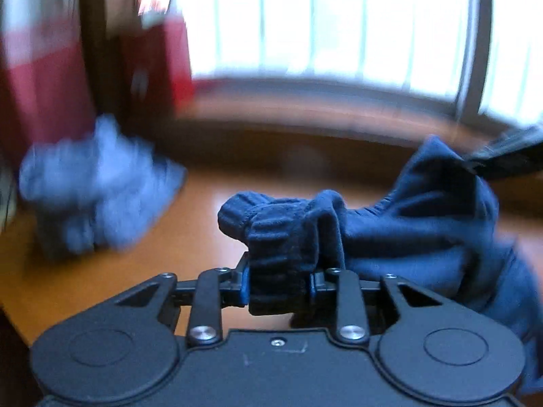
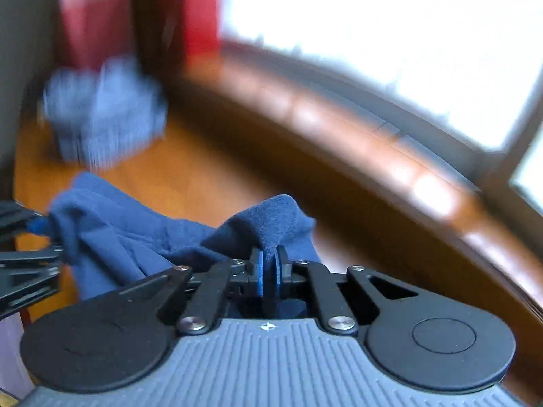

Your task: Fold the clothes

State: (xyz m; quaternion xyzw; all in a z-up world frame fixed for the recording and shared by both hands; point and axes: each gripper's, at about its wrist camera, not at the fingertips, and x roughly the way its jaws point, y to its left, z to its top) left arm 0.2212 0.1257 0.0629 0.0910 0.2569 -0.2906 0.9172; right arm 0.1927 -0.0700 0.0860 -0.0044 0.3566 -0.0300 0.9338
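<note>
clamping navy garment (image 1: 407,224), left gripper (image 1: 280,283) and right gripper (image 2: 270,271) closed, raised above table (image 1: 190,224)

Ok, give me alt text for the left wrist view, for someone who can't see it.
The left gripper is shut on a bunched ribbed edge of a dark blue garment, which stretches right to the right gripper above a wooden table. A blurred light blue pile of clothes lies at the left, with bright windows behind.

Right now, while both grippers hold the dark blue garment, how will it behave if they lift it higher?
The dark blue garment is probably floppy: it sags and bunches between the left gripper and the right gripper. It likely grips well, since its ribbed hem sits wedged between the left fingers. It looks light, hanging above the table from two pinches.
</note>
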